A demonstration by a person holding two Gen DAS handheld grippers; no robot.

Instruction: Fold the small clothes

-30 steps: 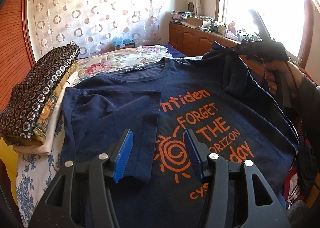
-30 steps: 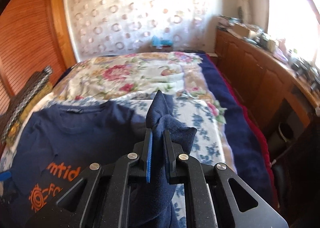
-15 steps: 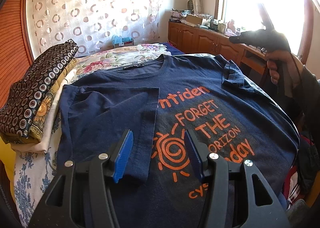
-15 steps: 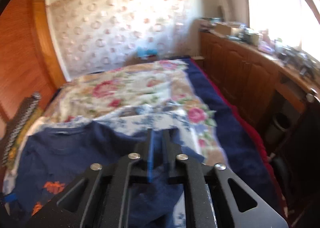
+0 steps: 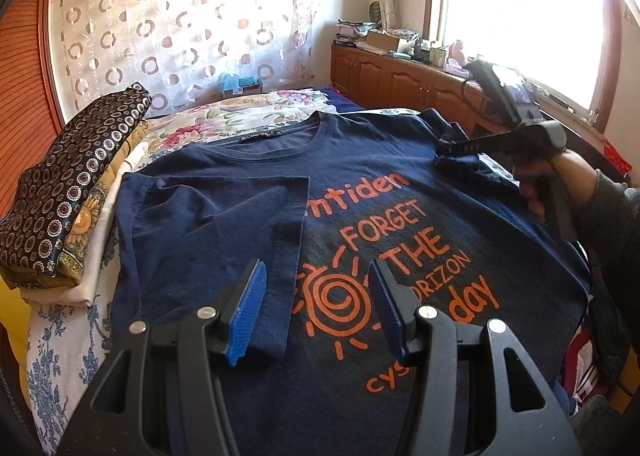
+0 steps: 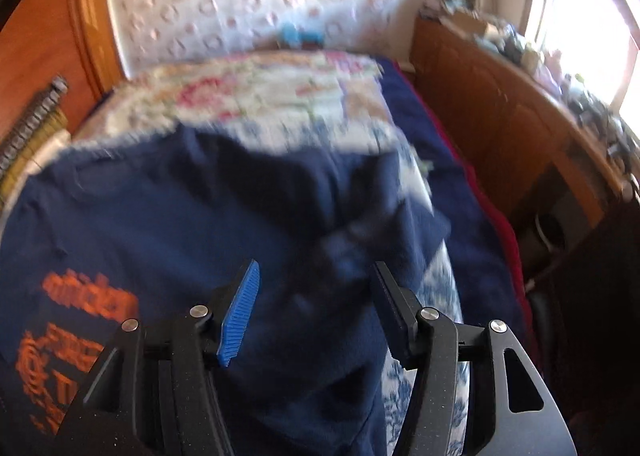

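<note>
The navy T-shirt (image 5: pixel 248 215) has one sleeve folded in; the right gripper (image 6: pixel 316 312) is opening over the other sleeve (image 6: pixel 384 207), left gripper (image 5: pixel 316 308) spread, empty.

The left hand-held gripper (image 5: pixel 316 304) is matte black plastic, its two arms pierced by triangular cut-outs and pinned with round silver screws – two to a side. Ribbed blue pads (image 5: pixel 246 314) line the inner faces of the fingers. The right hand-held gripper (image 6: pixel 314 310) has the same build. The person's right hand (image 5: pixel 548 183) comes out of a dark grey sleeve (image 5: pixel 612 211) – a black cable trails near it.
</note>
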